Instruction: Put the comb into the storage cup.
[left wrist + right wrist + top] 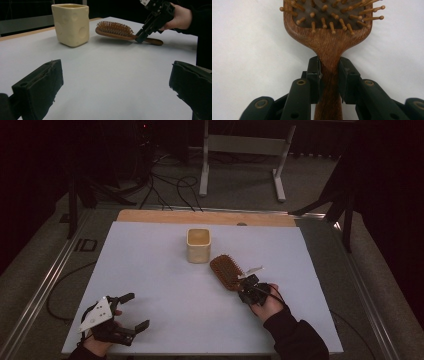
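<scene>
- Clamping the wooden hairbrush [329, 47] at its handle neck, the right tongs [329, 75] hold it low over the worktop [150, 280].
- Left tongs [131, 312] rest spread wide (nothing between them).
- Cream cup [198, 245] stands just beside the brush head.
</scene>
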The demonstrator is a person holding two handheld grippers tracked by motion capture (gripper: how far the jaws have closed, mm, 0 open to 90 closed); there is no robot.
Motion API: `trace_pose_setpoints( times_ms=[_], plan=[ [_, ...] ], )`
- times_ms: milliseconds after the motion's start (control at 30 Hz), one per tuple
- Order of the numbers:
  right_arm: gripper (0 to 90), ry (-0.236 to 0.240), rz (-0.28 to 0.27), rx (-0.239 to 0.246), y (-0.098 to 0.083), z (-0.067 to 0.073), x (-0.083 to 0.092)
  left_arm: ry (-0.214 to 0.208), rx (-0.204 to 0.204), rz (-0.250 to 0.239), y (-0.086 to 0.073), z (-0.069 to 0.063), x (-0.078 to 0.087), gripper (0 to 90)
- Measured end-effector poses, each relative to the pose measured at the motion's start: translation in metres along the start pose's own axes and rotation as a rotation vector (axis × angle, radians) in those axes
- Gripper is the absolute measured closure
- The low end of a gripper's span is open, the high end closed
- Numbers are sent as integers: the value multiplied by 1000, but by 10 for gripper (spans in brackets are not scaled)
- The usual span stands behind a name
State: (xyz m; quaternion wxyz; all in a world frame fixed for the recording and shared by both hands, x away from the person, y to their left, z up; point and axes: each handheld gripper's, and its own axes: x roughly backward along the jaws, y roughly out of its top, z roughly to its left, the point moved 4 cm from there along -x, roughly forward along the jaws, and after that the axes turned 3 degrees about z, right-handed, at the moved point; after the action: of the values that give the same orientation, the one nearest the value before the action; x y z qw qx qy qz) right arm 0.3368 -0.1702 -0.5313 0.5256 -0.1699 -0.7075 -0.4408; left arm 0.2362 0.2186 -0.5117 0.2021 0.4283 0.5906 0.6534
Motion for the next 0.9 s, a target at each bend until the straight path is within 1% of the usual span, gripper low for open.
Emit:
trace_pose_setpoints(
  times_ms=[67,100,133,167,267,400,433,633,700,733,767,900],
  plan=[
    [736,2,-11,2,0,1,0,1,0,2,0,0,0,0],
    [736,1,-25,-1,0,1,1,1,3,2,0,0,0,0],
    [736,1,-25,-1,0,1,1,1,3,2,0,0,0,0],
    [735,11,-31,-2,0,1,3,0,7,4,0,1,0,0],
    [735,3,-47,-1,-1,1,4,1,8,7,-1,1,-1,0],
    [735,15,-64,-7,-2,1,6,-1,9,11,-1,1,-1,0],
    [735,15,-79,-11,-3,2,7,1,12,12,-1,1,-1,0],
    [735,33,-120,-22,-4,1,14,1,17,16,-2,1,-2,0],
    [735,38,-124,-23,-4,1,15,3,19,17,-2,2,-2,0],
    [735,42,-132,-25,-4,1,17,6,24,20,-2,2,-2,0],
    [735,47,-154,-25,-4,1,20,5,26,20,-2,2,-2,0],
    [735,47,-200,-25,-4,2,28,11,30,18,0,3,-3,0]
  ],
)
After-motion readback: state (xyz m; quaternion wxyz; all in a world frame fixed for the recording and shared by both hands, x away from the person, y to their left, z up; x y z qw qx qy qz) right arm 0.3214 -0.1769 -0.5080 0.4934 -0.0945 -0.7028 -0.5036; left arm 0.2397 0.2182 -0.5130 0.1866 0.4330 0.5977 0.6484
